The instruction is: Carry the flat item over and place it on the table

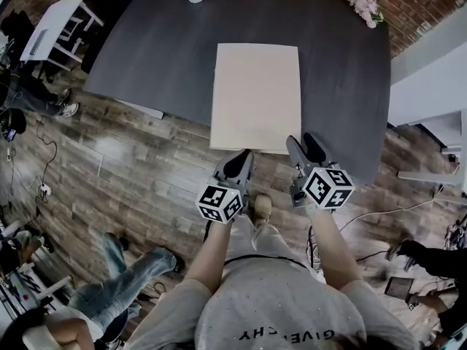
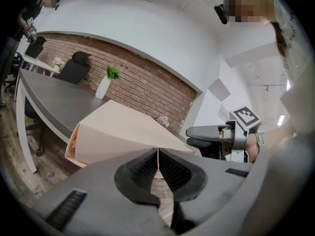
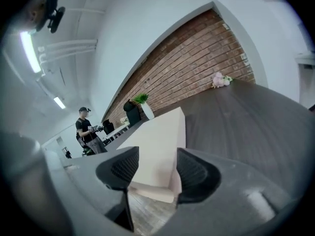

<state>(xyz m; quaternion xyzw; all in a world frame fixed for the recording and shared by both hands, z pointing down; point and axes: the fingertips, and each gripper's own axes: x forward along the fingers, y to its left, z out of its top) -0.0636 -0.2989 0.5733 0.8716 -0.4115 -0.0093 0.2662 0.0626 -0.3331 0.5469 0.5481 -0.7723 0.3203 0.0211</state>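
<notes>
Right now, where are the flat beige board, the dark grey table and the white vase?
flat beige board (image 1: 255, 97), head view, middle of its top face
dark grey table (image 1: 160, 57), head view, bare top
white vase (image 2: 102, 89), left gripper view, its body

Floor: wood planks, as I see them from above.
Wall: red brick, plain white above it.
Table: dark, rounded, on white legs.
Desk: white, far left of my view.
Chair: black, at the table's far end.
Light: ceiling strips, lit.
</notes>
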